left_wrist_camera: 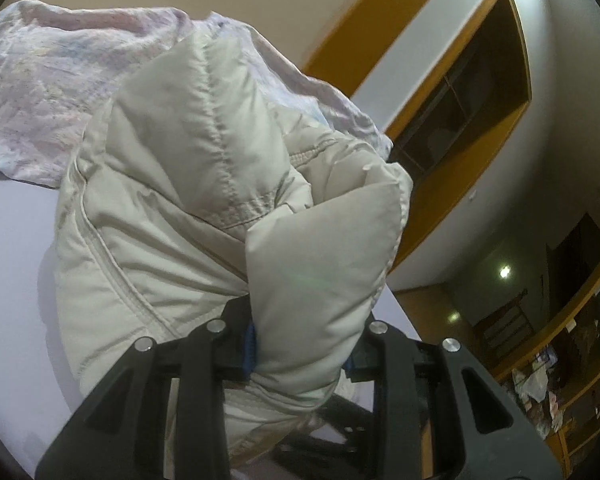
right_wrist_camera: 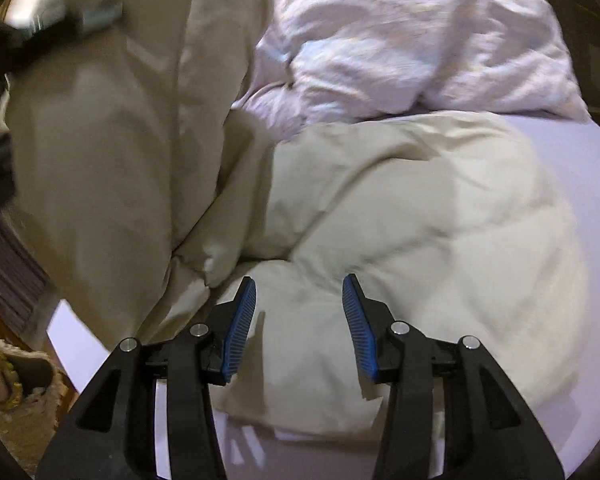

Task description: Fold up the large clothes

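A: Start at the left of the left wrist view. What lies there?

B: Upper left, a crumpled pale pink and blue quilt (left_wrist_camera: 56,80) on a flat lilac sheet (left_wrist_camera: 8,280). Through the middle rises the cream puffer jacket (left_wrist_camera: 172,184), a stitched seam running down its raised part. At bottom centre, the left gripper (left_wrist_camera: 300,344) has a thick padded fold of that jacket pinched between its black fingers; a sliver of blue pad (left_wrist_camera: 251,344) shows against the cloth on the left side. The jaws stand partly apart, with the padding filling the gap.

A: And to the right?

B: A white wall with yellow-brown wooden trim around a dark window (left_wrist_camera: 460,96). Lower right, cluttered wooden shelves (left_wrist_camera: 560,380), too small to read.

A: Now the right wrist view, same order.

B: Far left, blurred, something black and grey at the jacket's raised edge, which I cannot identify. Lower left, a woven basket-like thing (right_wrist_camera: 24,392). Next, a tall lifted part of the jacket (right_wrist_camera: 112,140) hangs through the left half. The rest of it lies spread in the centre and right on the lilac sheet (right_wrist_camera: 572,152), with the quilt (right_wrist_camera: 400,40) heaped behind it across the upper right.

A: The right gripper?

B: The right gripper (right_wrist_camera: 300,320) sits at bottom centre, its jaws well apart, both ribbed blue pads (right_wrist_camera: 240,328) bare. Nothing is clamped; the flat part of the jacket lies beyond and beneath them, and I cannot tell if the tips touch it.
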### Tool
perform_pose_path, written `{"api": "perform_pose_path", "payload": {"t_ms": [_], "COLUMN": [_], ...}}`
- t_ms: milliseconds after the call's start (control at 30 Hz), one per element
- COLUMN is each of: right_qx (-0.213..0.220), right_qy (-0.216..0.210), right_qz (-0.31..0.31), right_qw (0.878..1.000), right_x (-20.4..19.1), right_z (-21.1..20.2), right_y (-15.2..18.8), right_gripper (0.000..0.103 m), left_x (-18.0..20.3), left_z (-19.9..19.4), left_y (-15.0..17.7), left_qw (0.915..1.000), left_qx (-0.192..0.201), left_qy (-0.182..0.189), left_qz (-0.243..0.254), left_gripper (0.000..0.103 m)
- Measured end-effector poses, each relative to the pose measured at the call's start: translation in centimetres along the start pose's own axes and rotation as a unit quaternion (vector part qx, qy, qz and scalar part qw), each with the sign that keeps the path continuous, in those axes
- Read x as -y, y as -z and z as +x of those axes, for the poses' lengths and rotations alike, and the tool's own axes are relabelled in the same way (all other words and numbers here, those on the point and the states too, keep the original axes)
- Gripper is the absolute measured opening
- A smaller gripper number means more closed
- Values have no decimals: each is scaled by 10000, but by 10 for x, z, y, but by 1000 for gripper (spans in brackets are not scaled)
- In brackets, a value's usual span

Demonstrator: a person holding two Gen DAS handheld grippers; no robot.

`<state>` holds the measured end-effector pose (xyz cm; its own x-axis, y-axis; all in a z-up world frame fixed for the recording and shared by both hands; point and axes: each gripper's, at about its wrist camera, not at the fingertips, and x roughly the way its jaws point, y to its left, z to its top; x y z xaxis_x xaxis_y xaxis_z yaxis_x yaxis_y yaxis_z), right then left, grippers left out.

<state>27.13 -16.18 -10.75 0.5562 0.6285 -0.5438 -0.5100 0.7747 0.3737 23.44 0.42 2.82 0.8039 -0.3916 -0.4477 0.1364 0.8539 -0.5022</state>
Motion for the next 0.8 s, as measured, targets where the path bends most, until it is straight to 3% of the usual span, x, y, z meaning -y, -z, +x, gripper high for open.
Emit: {"api": "perform_pose_path", "payload": {"t_ms": [300,533,600,667,733,800], "right_qx": [290,422,431,438,451,459], "right_qy": [104,40,30,16,11,30], "right_qz": [632,967,964,982,1001,991], "right_qw": [9975,9944,9944,9942,9940,9940], "right_x": [48,68,68,68,67,66], "right_z": [-39,-52,-52,-52,-52,-55], "right_y": [24,40,41,42,43,46], "right_gripper": [47,47,47,47,47,47], "left_x": [34,53,57,63,65,68], "left_z": [57,111,116,108,99,83], "left_y": [20,43,44,45,41,38], "left_qw": [9971,9852,9832,9824,9823,9838], "left_qx": [-656,-1568,-1663,-1643,-1605,-1493], "left_qy": [303,570,516,566,725,754], "left_qz": [222,384,552,681,632,644], "left_gripper": [30,31,33,46,70,75]}}
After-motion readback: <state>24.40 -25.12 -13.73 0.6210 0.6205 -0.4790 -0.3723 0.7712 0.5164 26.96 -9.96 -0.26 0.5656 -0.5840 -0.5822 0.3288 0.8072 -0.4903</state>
